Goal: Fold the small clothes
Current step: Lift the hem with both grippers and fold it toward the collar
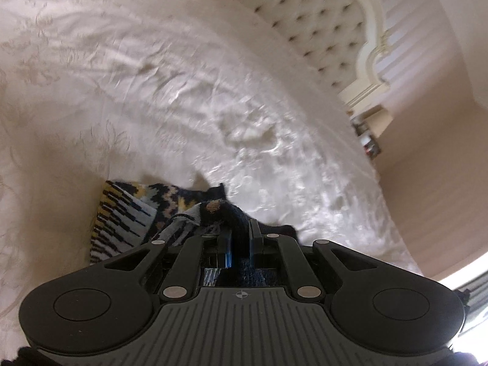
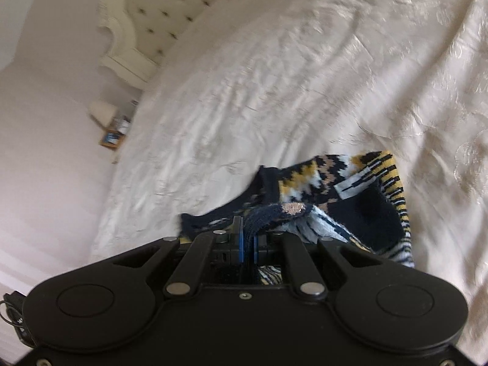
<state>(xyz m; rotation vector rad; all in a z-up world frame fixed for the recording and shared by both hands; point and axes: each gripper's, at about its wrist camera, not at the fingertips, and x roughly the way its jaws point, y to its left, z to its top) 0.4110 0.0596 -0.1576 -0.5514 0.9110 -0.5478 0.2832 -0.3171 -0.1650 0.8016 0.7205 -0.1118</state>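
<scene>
Both wrist cameras look steeply down along their jaws, close above the cream embossed bedspread (image 1: 152, 91) (tufted headboard (image 2: 161, 9) beyond), sharing both.

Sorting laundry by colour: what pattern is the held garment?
Navy knit with yellow, white and tan zigzags and stripes; clearest in the right wrist view.

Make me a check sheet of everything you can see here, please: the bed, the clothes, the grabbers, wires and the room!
Surface: bed, cream cover, wrinkled.
Job's things: one knit garment, navy, yellow and white pattern, bunched, not folded, one end lying on the bed.
Clutter: nothing seen on the bed.
Grippers: left gripper shut on a navy edge of the garment; right gripper shut on another navy edge.
Cables: a thin wire beside the right gripper's body.
Surroundings: tufted headboard, nightstand with small blurred items, pale walls.
</scene>
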